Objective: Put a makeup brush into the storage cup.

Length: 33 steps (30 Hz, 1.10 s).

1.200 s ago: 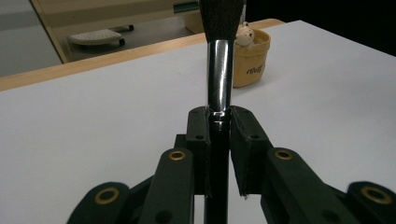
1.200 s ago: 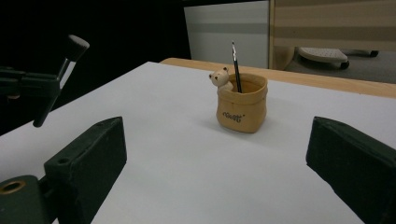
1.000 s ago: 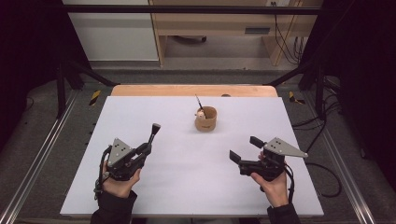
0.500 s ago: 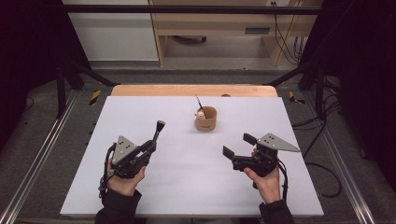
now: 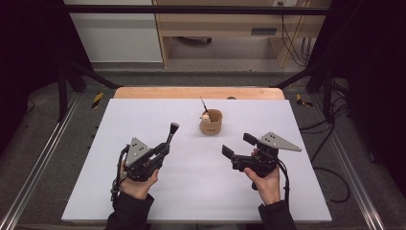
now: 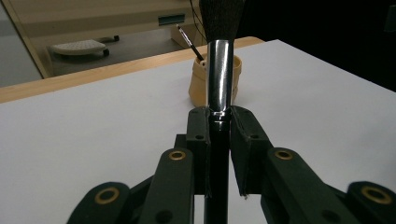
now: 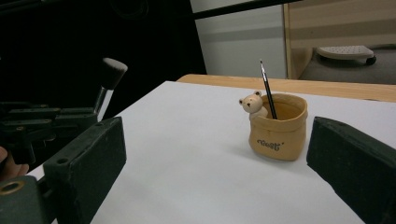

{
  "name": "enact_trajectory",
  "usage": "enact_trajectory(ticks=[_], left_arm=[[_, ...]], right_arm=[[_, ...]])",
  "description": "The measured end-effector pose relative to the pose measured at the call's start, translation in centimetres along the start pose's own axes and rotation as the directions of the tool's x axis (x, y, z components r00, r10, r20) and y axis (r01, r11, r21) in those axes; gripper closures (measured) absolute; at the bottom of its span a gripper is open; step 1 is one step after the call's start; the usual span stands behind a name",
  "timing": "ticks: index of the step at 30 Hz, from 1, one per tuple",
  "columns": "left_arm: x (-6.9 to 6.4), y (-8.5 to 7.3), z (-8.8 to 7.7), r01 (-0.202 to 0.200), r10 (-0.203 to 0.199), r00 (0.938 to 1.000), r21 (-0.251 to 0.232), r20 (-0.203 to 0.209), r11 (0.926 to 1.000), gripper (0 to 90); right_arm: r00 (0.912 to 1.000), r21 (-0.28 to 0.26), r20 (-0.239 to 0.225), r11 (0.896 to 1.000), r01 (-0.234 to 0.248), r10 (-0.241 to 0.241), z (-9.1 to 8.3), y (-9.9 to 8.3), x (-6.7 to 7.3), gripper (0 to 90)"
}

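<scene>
In the high view your left gripper (image 5: 167, 139) sits at lower left of the frame over the white tabletop (image 5: 143, 115), its jaws pinching a makeup brush (image 5: 171, 132) by the black handle, so that the shiny metal collar and dark bristle head stick out past the tips toward the upper right. In the left gripper view that brush (image 6: 219, 79) rises straight up the middle of the frame, clamped between the two black pads, with the bristles at the top edge and the cup (image 6: 201, 86) partly hidden behind it. Your right gripper (image 5: 238, 146) is at lower right of the high view, its jaws spread wide with nothing between them, pointing left toward the middle of the frame. The small tan cup (image 5: 211, 121) stands upright on the tabletop just above centre, apart from both grippers, with a little bear figure (image 5: 206, 116) at its rim and a thin black brush (image 5: 204, 104) leaning out of it. In the right gripper view the cup (image 7: 278, 130) appears right of centre between your two open pads, and the left gripper with its brush (image 7: 109, 81) shows at the left edge.
</scene>
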State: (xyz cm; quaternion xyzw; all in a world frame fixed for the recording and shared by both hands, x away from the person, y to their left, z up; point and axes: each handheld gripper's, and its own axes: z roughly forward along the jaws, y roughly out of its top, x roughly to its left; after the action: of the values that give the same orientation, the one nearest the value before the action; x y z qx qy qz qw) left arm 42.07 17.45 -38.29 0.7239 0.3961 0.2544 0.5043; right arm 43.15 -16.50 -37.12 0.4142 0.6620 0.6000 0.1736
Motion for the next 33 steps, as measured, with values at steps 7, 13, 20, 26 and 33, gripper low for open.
enact_trajectory(ticks=[7,13,20,26,33], left_arm=[[-0.7,0.3,0.4,0.027,-0.026,0.9995,-0.022,0.017,0.9994,77.9],[-1.2,0.4,0.6,0.023,-0.022,0.9996,-0.027,0.016,0.9994,77.8],[-2.1,0.2,1.0,0.02,-0.019,0.9995,-0.035,0.024,0.9992,77.8],[-2.7,-0.3,1.5,0.032,-0.031,0.9988,-0.033,0.039,0.999,77.9],[-3.2,-0.8,2.2,0.044,-0.042,0.9979,-0.026,0.05,0.9987,77.8]], right_arm=[[0.9999,-0.004,-0.006,1.0,-0.01,0.01,0.8,0.3,0.6,6.7],[0.9997,0.001,-0.013,1.0,-0.021,0.021,1.4,0.4,1.0,7.1],[0.9994,0.009,-0.03,1.0,-0.019,0.019,2.0,0.7,1.7,7.4],[0.9987,0.016,-0.041,0.999,-0.028,0.029,2.3,0.6,1.9,7.7],[0.998,0.032,-0.051,0.999,-0.036,0.038,3.1,0.0,2.1,8.5]])
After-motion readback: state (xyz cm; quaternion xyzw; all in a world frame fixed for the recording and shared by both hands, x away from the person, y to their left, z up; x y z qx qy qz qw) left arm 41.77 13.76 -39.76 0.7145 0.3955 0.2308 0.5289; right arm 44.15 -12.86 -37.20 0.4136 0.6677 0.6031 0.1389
